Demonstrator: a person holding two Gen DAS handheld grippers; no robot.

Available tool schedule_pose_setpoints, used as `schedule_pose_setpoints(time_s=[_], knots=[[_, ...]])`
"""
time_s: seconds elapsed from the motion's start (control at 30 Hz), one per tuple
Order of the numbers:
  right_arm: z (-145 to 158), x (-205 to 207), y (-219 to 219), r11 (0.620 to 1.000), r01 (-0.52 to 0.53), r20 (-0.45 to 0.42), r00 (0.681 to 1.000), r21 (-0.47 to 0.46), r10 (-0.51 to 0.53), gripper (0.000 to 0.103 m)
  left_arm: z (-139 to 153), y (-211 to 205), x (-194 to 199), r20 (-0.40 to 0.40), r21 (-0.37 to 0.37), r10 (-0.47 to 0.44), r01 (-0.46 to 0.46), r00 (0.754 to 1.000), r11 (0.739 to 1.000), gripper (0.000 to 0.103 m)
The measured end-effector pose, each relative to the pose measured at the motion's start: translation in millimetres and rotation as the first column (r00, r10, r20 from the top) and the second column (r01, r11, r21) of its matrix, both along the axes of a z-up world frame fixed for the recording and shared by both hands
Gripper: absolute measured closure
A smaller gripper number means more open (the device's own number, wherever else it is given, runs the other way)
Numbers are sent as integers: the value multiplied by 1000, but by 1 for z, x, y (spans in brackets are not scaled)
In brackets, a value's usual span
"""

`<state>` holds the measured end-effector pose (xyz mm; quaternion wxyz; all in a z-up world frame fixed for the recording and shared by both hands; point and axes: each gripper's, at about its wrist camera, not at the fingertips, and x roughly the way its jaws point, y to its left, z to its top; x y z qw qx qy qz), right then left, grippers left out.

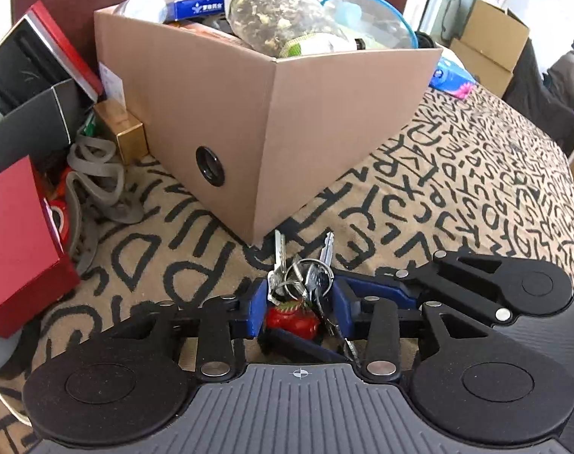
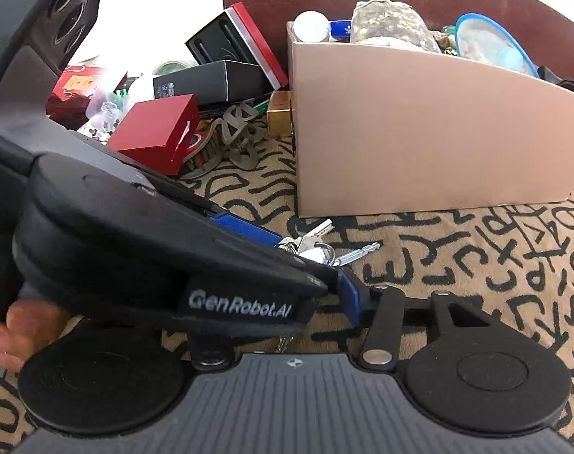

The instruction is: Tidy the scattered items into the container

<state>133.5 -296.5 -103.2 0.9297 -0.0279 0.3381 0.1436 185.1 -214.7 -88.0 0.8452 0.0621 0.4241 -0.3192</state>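
The left gripper is nearest the lens, its blue fingers standing partly open on either side of a bunch of keys with a red strawberry charm. The bunch lies on the patterned tablecloth, right between the jaws and just in front of the near corner of the cardboard box. Whether the pads actually press on the bunch I cannot tell; they look close to it, not clearly clamped.

The keys fan away from the gripper toward the box, so their long axis runs along the line the fingers point, and the ring and charm sit deepest in the gap (the best part to pinch).

From the right wrist view the right gripper is mostly hidden behind the left one's body; only one blue finger shows, just beside the keys, so its opening cannot be read. Both grippers crowd the same bunch, with the left one squarely over it.

The box is already heaped. I judge the next move to be a firm close, then a lift up and forward over the rim.
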Motion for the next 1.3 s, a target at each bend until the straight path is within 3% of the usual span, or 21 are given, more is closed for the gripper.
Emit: schedule_pose_setpoints(time_s=[0.03,0.07,0.1,0.13,0.17,0.23,0.47,0.97,1.3], knots=[[0,-1,2,1000,3,7,1000,-15,-3,52,0,1,-1,-2,-5,-3,3,1000,1000,51],[0,-3,3,1000,6,12,1000,-21,-6,54,-1,2,-3,-2,-3,0,0,1000,1000,49],[0,-5,3,1000,15,14,1000,-24,-14,63,-1,3,-6,5,-8,1,-1,1000,1000,49],[1,-6,1,1000,21,16,1000,-17,-21,64,-2,4,-7,4,-8,3,-3,1000,1000,51],[1,-6,0,1000,20,10,1000,-9,-20,64,-1,4,-7,-6,-13,4,-4,1000,1000,61],[2,-10,2,999,23,15,1000,-24,-22,66,2,6,-12,-15,-8,13,-13,1000,1000,72],[19,-38,4,999,20,55,998,-40,-18,68,24,5,-45,53,-15,16,-15,998,1000,75],[98,-83,4,996,1,261,965,-85,21,68,116,3,-86,250,-64,36,-20,968,998,75],[165,-62,-7,995,12,398,917,-103,30,68,192,-11,-71,383,-90,51,-17,922,996,75]])
